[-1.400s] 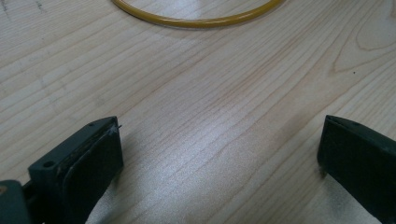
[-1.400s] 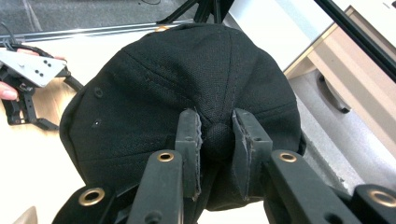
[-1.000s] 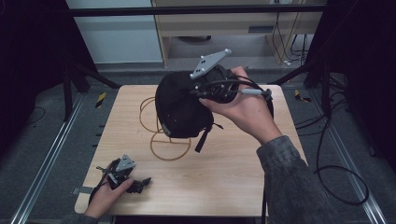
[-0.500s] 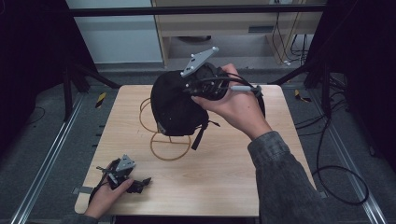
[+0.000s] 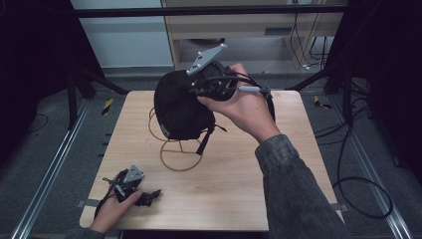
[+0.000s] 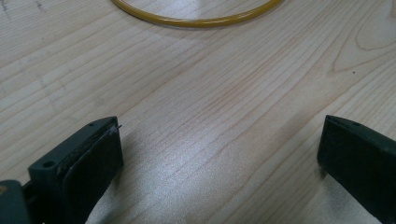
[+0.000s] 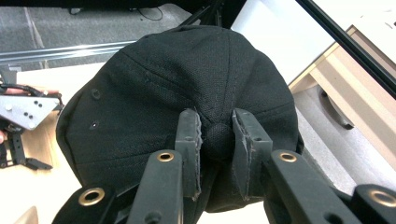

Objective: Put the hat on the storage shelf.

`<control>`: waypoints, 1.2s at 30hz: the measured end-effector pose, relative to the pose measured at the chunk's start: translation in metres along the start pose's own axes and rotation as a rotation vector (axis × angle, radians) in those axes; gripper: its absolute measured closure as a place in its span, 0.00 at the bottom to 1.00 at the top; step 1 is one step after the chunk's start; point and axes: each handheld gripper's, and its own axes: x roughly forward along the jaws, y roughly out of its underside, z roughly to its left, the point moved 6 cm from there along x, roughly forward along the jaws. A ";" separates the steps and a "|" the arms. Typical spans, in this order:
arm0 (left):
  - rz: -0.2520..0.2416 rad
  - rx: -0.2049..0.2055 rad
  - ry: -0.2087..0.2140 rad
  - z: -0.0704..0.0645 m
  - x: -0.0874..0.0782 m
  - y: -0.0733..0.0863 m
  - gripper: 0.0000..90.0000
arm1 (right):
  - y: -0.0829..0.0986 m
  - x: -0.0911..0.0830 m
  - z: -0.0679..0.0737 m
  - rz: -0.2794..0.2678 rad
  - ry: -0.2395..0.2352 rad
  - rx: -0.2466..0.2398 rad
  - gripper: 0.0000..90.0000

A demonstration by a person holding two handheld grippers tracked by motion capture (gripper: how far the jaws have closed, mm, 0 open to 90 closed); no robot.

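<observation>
a lab or test workshop: a bare wooden table (image 5: pixel 239 199) stands inside a black metal frame (image 5: pixel 209 11) with floor rails (image 5: pixel 47 174) at both sides, loose cables (image 5: pixel 358 184) trail over grey carpet at right, and plain cabinets (image 5: pixel 259 30) line the top.

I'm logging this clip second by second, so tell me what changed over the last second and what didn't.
The right gripper, shut on the button atop the black cap, carried the cap a little toward the table's left and far side, above the yellow wire stand. Nothing was taken hold of or let go. The left gripper stayed open, resting on the wooden table near its front left corner, and the stand stayed put.
</observation>
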 end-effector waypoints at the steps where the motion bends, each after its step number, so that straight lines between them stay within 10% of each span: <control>1: 0.000 0.000 0.000 0.000 0.000 0.000 0.00 | -0.001 0.002 0.000 0.000 0.000 0.002 0.82; 36: 0.001 -0.002 0.004 0.000 0.000 0.000 0.00 | -0.003 0.071 -0.009 0.012 -0.108 0.132 0.82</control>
